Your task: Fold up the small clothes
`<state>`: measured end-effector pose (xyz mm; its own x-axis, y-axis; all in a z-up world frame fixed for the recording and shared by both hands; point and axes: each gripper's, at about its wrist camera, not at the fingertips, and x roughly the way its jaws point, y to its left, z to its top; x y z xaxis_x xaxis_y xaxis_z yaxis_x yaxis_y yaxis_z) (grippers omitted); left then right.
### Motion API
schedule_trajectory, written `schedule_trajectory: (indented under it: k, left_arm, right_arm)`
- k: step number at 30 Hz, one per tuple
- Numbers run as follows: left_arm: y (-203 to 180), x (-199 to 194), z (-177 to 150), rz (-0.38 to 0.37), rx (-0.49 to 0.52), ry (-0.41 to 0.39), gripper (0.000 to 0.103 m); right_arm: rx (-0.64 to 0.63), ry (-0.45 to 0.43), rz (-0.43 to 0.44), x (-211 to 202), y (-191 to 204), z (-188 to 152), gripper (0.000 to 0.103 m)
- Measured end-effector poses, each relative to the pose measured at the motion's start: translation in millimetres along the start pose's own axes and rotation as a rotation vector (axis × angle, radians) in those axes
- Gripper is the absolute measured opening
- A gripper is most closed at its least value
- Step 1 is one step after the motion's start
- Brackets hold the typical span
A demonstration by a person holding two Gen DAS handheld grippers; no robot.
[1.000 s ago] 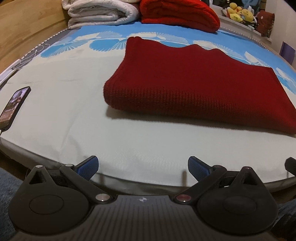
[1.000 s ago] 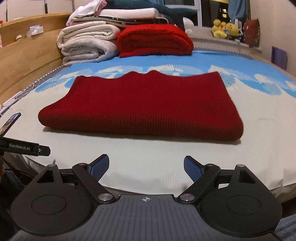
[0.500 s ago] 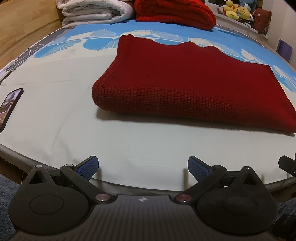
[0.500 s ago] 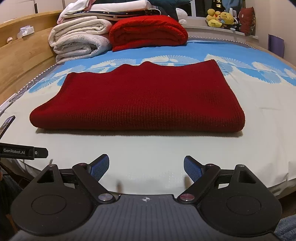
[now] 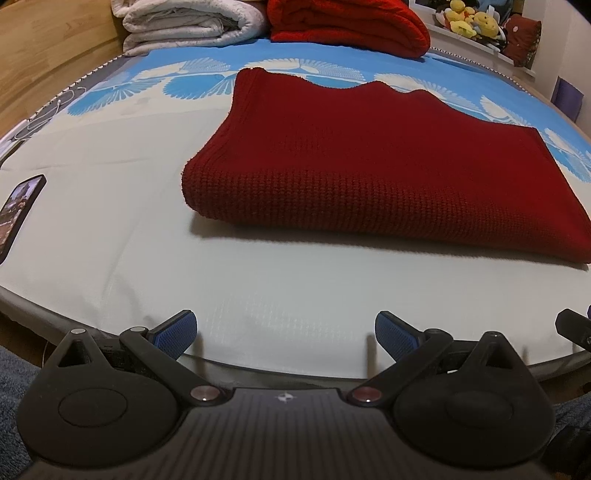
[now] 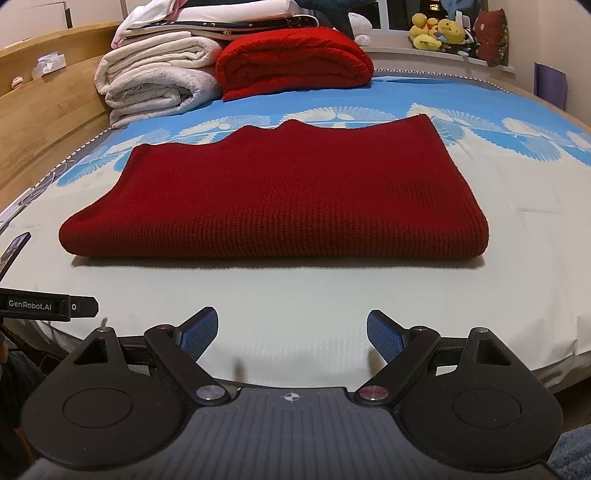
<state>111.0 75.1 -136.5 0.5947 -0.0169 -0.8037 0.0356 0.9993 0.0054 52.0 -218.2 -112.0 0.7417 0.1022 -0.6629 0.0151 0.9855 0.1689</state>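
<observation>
Change: I am moving both grippers closer to the red knit sweater [image 6: 273, 192].
Sweater: lying folded on the bed sheet [image 5: 110, 206].
Left gripper [image 5: 286, 330]: wide open, holding nothing.
Right gripper [image 6: 291, 332]: wide open, holding nothing.
Meaning: I am probably getting ready for another fold.

This is a bedroom in a home. A bed [image 6: 369, 302] with a pale sheet printed blue at the far end fills the view, against a wooden headboard [image 6: 44, 122] on the left. Folded white blankets [image 6: 159, 81] and a red blanket [image 6: 295, 59] are stacked at the far end. Stuffed toys [image 6: 439, 33] sit on a windowsill far right, and a phone [image 5: 20, 210] lies on the sheet at the left.
</observation>
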Motion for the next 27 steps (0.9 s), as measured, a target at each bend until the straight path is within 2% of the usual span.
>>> schedule_trajectory:
  k: [12,16,19,23,27]
  left_arm:
    - [0.4,-0.1,0.3,-0.001,-0.004,-0.001,0.103]
    - [2.3,-1.2,2.4,-0.004,-0.019,-0.007,0.103]
    - [7.7,-3.9,8.7,-0.002,-0.059,-0.021,0.103]
    - [19.5,-13.3,25.4,0.017,-0.12,-0.071,0.103]
    - [30.1,-23.4,48.1,0.002,-0.173,-0.136,0.103]
  right_arm:
    - [0.011,0.003,0.0,1.5,-1.5,0.1,0.089]
    - [0.068,0.009,0.01,2.5,-10.9,3.2,0.089]
    - [0.191,0.008,0.02,4.9,-28.9,9.9,0.089]
    - [0.497,-0.002,0.045,10.8,-68.7,18.3,0.089]
    - [0.813,-0.005,0.085,22.9,-108.9,18.8,0.089]
